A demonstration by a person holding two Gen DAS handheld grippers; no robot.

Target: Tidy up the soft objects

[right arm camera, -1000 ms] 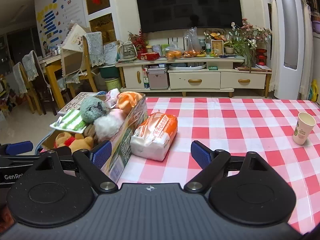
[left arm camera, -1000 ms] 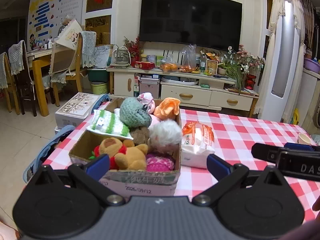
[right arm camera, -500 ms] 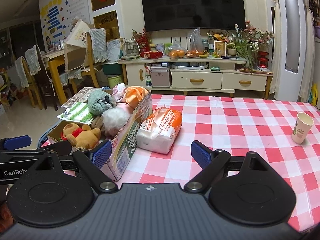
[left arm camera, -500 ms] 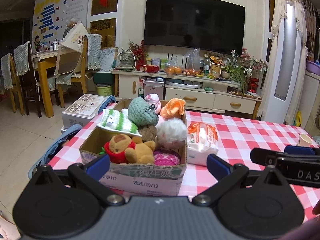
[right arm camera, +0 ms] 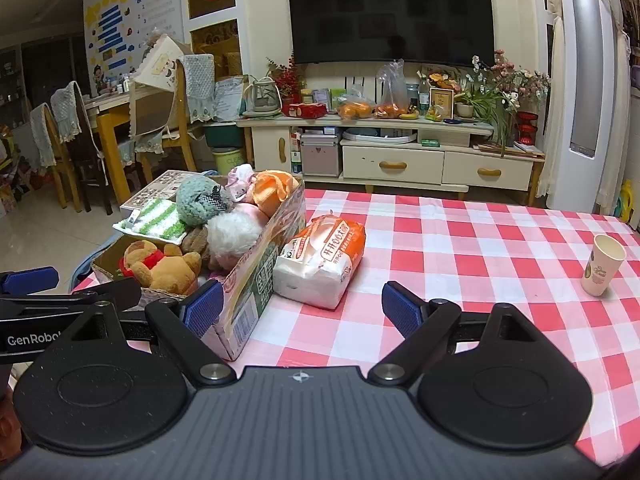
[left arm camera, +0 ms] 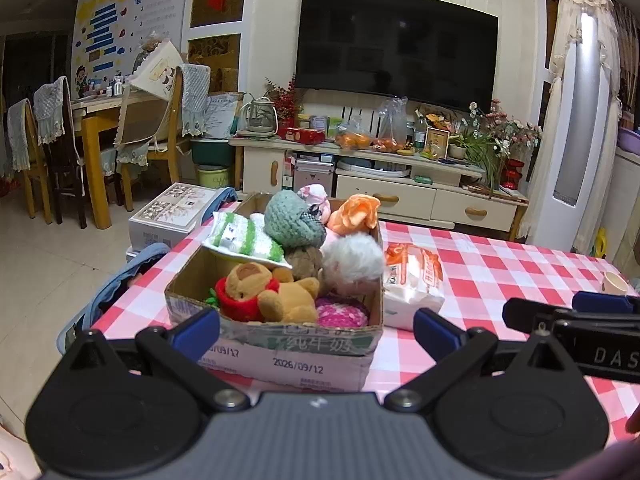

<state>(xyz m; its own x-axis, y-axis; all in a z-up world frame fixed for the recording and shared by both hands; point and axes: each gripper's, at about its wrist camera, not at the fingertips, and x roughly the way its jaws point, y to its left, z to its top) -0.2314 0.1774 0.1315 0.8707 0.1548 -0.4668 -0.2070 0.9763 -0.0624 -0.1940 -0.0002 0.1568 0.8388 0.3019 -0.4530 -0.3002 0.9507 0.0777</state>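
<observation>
Since the earlier frame both cameras have drawn back and up; box and packet sit smaller and higher. Left wrist view: left gripper (left arm camera: 316, 330) fingers spread wide, holding nothing, hovering before the cardboard box (left arm camera: 280, 354) of soft toys on the checked table (left arm camera: 520, 268); bear (left arm camera: 268, 294) at the front, tissue packet (left arm camera: 414, 280) touching the box's right wall. Right wrist view: right gripper (right arm camera: 302, 308) fingers wide apart, empty, short of the packet; paper cup (right arm camera: 604, 264) well apart, far right.
</observation>
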